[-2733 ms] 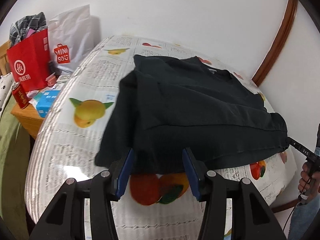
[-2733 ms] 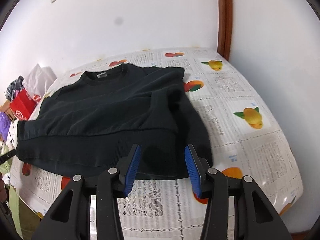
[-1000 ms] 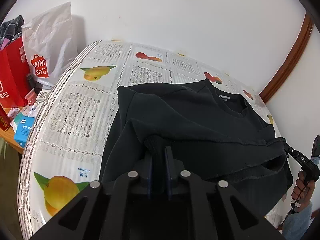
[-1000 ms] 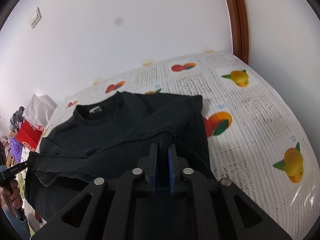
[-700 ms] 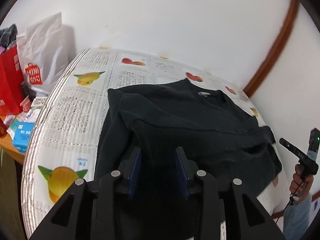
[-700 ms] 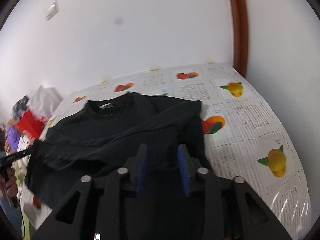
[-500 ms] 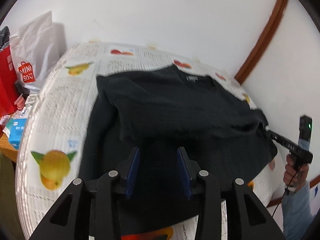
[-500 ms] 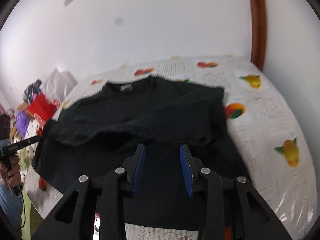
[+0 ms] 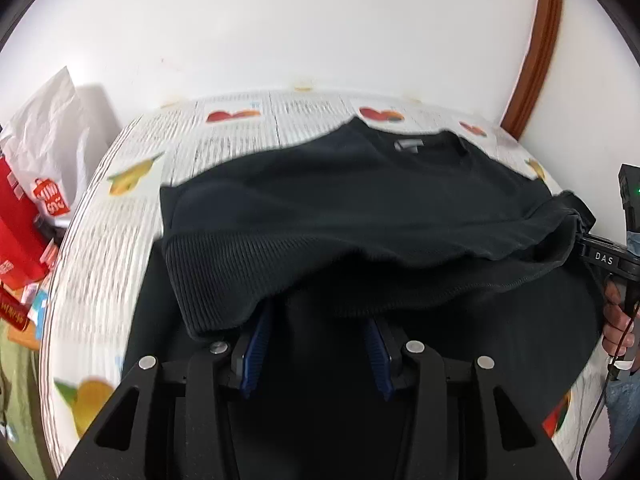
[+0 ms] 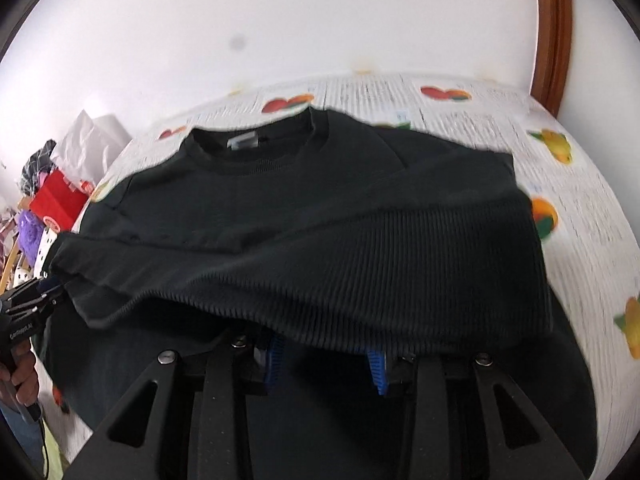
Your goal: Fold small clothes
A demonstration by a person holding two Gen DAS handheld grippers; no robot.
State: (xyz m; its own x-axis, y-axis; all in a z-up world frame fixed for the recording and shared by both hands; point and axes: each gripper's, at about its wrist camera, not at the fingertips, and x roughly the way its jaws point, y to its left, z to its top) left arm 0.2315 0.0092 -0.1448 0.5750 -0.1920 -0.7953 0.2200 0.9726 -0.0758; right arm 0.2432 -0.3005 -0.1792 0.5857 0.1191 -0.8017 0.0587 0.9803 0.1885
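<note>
Fruit-print tablecloth (image 9: 280,120) covering the round table, set against a white wall with a brown wooden trim (image 9: 536,40) at the right.

Black sweatshirt (image 9: 360,200) spread flat across the cloth, collar (image 10: 252,152) and grey neck label toward the wall. Ribbed hem band (image 10: 400,264) folded up over the body, reaching roughly mid-garment; band slack and uneven along its near edge, sagging over both sets of fingertips.

White shopping bag (image 9: 52,136) and red shopping bag (image 9: 16,232) standing beyond the left table edge, with small clutter around them.

Left gripper (image 9: 316,344): jaws opening, partly spread, 2 blue pads clear of the fabric on their inner faces; hem draped across the tips, nothing pinched.

Right gripper (image 10: 326,354): jaws partly spread, blue pads apart, hem lying over the tips, nothing clamped. Right hand (image 9: 618,320) visible on its handle at the frame edge.
</note>
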